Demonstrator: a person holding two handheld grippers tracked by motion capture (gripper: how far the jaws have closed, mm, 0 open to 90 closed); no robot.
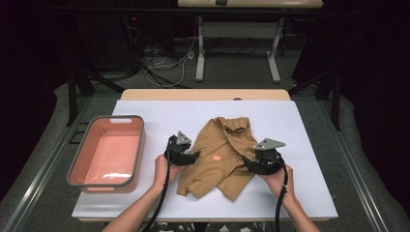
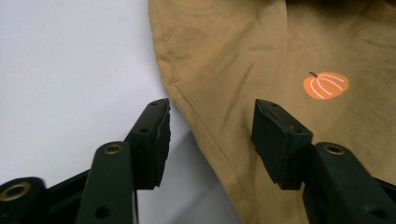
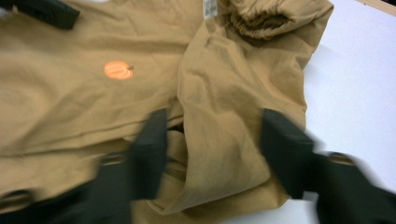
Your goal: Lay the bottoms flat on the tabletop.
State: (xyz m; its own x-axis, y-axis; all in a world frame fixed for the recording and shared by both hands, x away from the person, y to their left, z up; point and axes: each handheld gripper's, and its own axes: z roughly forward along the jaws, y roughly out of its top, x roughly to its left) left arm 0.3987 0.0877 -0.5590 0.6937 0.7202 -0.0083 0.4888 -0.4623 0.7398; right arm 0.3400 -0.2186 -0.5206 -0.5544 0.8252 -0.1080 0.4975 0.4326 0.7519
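We held both grippers, left (image 1: pixel 193 155) and right (image 1: pixel 247 163), part-open and empty at the tan trousers' (image 1: pixel 220 145) edges.

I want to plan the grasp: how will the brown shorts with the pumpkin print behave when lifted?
The brown shorts are probably floppy: the cloth lies in soft folds and wrinkles, so it should sag from any grasp point. They look thin and light. The gathered waistband may be thicker and easier to pinch.

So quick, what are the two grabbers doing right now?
Left gripper: open, astride the edge of the tan cotton shorts, gripping nothing.
Right gripper: open over the shorts, gripping nothing.
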